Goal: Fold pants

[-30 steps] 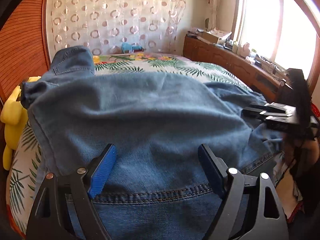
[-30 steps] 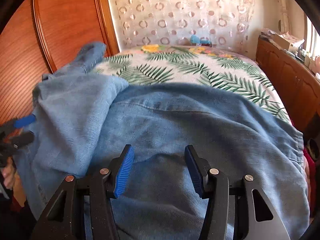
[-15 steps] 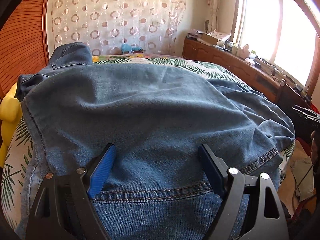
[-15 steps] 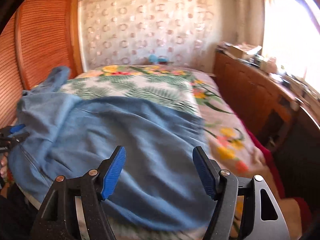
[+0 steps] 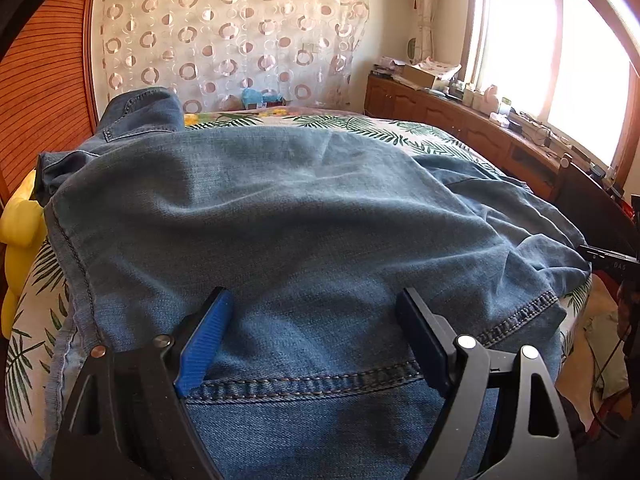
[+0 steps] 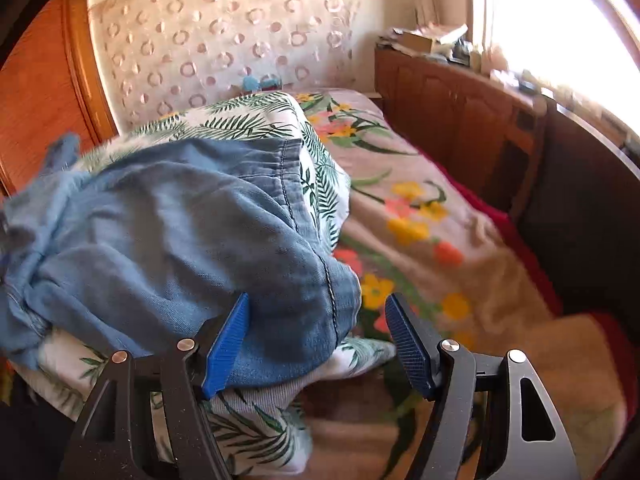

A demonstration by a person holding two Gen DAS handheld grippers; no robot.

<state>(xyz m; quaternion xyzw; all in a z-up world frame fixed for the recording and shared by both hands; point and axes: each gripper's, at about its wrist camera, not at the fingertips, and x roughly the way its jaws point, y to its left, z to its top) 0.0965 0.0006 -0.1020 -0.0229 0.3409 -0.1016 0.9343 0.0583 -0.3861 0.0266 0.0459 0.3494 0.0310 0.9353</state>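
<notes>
Blue denim pants (image 5: 304,232) lie spread over the palm-leaf bedspread (image 5: 360,126), a stitched hem running near me. My left gripper (image 5: 316,340) is open, its blue pads straddling the denim just above that hem, holding nothing. In the right wrist view the pants (image 6: 180,232) lie bunched at the left, with one seamed corner hanging toward the bed's edge. My right gripper (image 6: 320,340) is open and empty, its left pad against that corner, its right pad over the floral sheet (image 6: 420,208).
A wooden headboard (image 5: 44,92) stands at the left, with a yellow plush toy (image 5: 20,228) beside it. A wooden cabinet (image 5: 460,120) with clutter runs under the bright window on the right. A patterned curtain (image 5: 224,36) hangs at the back.
My right gripper has swung right, from over the middle of the denim to its right corner at the bed's edge. The pants have settled flatter in front of my left gripper, which stays open.
</notes>
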